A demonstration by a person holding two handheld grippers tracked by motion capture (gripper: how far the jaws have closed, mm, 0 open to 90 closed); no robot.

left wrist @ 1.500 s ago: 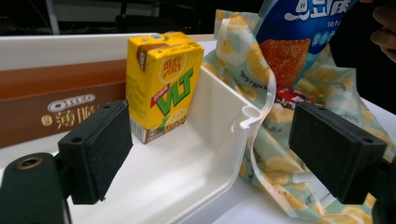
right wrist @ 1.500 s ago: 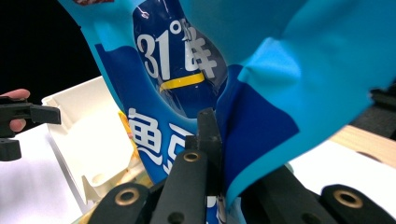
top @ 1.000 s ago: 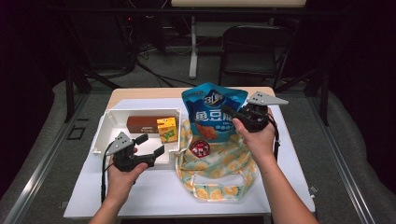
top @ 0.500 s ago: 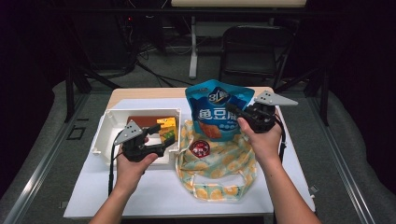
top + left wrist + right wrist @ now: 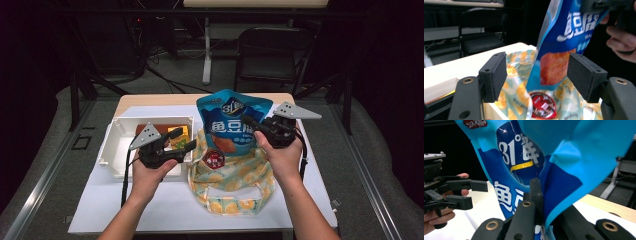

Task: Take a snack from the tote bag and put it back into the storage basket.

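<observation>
A blue snack bag [image 5: 231, 121] hangs upright over an orange-print cloth bag [image 5: 232, 187]. My right gripper [image 5: 251, 125] is shut on the snack bag's right edge, and in the right gripper view its jaws [image 5: 540, 202] pinch the blue foil [image 5: 524, 152]. My left gripper [image 5: 183, 140] hovers at the white bin's right end, pointing at the snack bag [image 5: 566, 37]. Its jaws have just been closing and stand open, with the pads [image 5: 495, 75] pressing on nothing. A round red tin [image 5: 213, 159] lies in the cloth bag's mouth, below the snack bag.
The white bin [image 5: 112, 145] at the left holds a brown box [image 5: 149, 127] and a yellow pack [image 5: 176, 131]. A white sheet [image 5: 100, 210] covers the table. A black chair [image 5: 267, 55] stands beyond the far edge.
My left gripper rose and moved right from the bin's front toward the snack bag, and its jaws narrowed. The right hand shifted slightly with the bag.
</observation>
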